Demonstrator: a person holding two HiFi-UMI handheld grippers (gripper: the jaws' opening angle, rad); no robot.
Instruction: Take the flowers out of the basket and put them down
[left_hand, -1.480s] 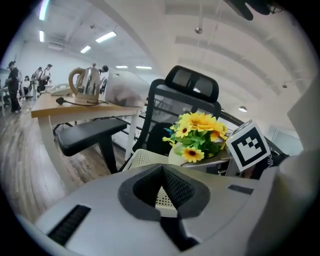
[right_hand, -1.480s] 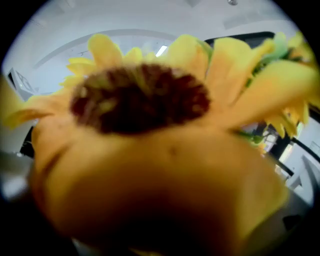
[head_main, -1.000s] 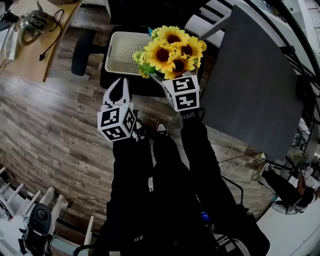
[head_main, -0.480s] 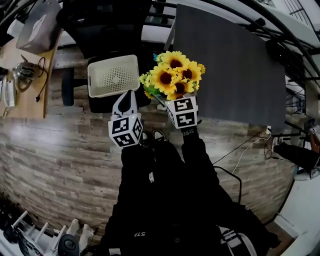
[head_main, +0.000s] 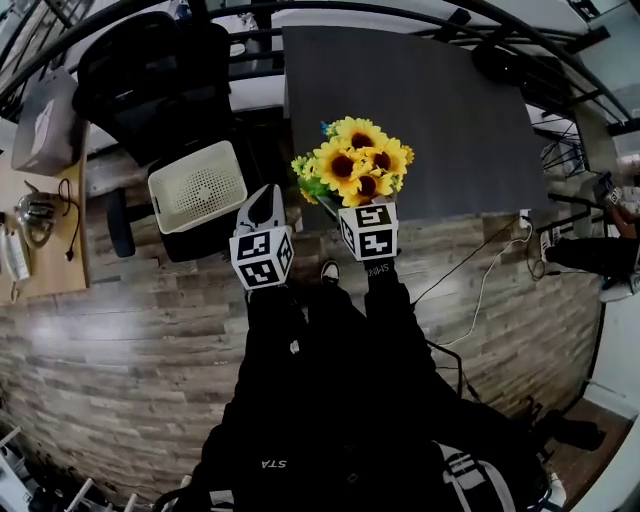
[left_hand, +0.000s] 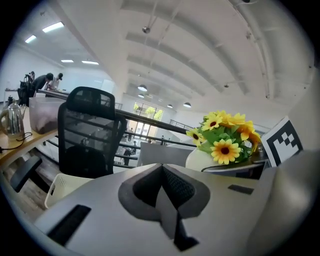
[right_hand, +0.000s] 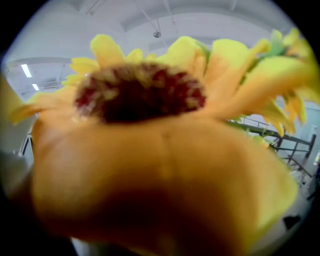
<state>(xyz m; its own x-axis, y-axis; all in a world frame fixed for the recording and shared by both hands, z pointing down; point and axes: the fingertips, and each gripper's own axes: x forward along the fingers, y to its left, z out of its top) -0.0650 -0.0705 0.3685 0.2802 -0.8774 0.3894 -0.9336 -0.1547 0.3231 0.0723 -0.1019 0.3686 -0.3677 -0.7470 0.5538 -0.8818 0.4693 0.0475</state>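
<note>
A bunch of yellow sunflowers (head_main: 355, 170) with green leaves stands up out of my right gripper (head_main: 350, 205), which is shut on its stems. The blooms hang over the front edge of the grey table (head_main: 430, 100). In the right gripper view one sunflower (right_hand: 150, 140) fills the frame and hides the jaws. The white perforated basket (head_main: 197, 185) sits to the left on a dark seat, with nothing in it. My left gripper (head_main: 267, 195) hovers between basket and flowers, shut on nothing. In the left gripper view the flowers (left_hand: 225, 135) show at the right, beyond the shut left gripper (left_hand: 162, 172).
A black mesh office chair (head_main: 150, 75) stands behind the basket. A wooden desk (head_main: 45, 260) with a kettle (head_main: 30, 212) lies at the far left. A white cable (head_main: 480, 290) runs over the plank floor at the right. My legs are below the grippers.
My right gripper has carried the flowers away from the basket's right edge to the grey table's front edge. The left gripper has stayed alongside, still shut. The basket now lies further left.
</note>
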